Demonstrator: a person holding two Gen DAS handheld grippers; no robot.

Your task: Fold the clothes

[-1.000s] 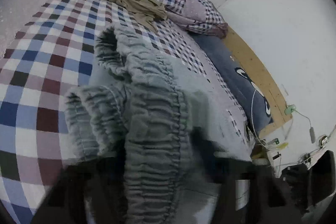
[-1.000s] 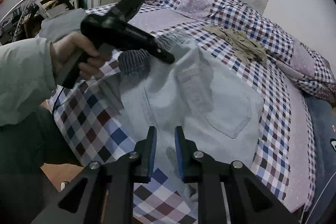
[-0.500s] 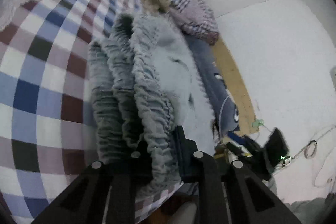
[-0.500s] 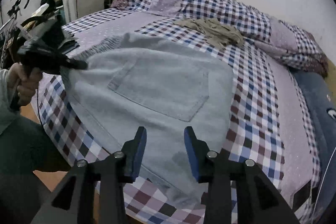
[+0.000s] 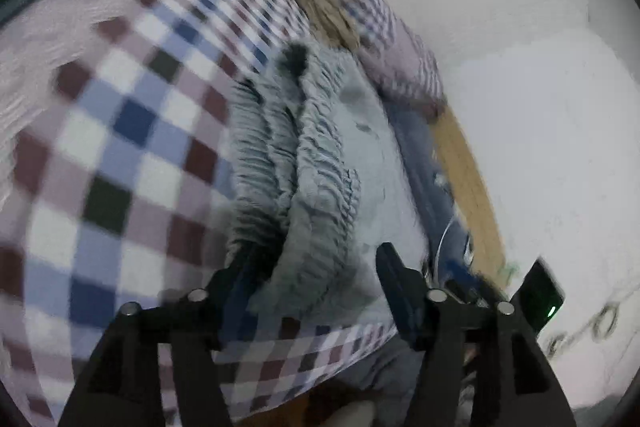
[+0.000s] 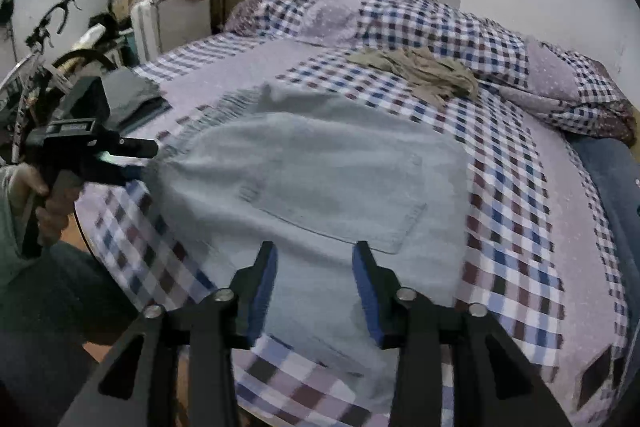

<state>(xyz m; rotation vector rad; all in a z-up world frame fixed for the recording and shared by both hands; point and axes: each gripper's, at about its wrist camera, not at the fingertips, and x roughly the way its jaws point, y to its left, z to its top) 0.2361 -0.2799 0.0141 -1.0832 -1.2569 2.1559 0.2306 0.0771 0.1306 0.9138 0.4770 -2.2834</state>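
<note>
While grey garment (image 6: 320,179) lies flat on checked bed (image 6: 516,195), right hand-held gripper (image 6: 315,267) hovers wide; left hand-held gripper (image 5: 316,267) wide, astride gathered waistband (image 5: 296,163).

Pale grey-blue garment (image 6: 320,179) at frame centre, with a patch pocket (image 6: 340,203) of the same shade and a ribbed grey elastic waistband (image 5: 316,163). Bedspread (image 6: 520,235): checks of navy, maroon, light blue and white, banded with lilac panels dotted white. Crumpled beige garment (image 6: 424,71), upper right. Dark blue cloth (image 6: 612,179), right edge. Black grippers: right gripper (image 6: 316,283) with blue finger pads (image 6: 366,283); left gripper (image 5: 316,287), lower centre. White wall (image 5: 540,147); tan wooden strip (image 5: 468,179), right of centre.
</note>
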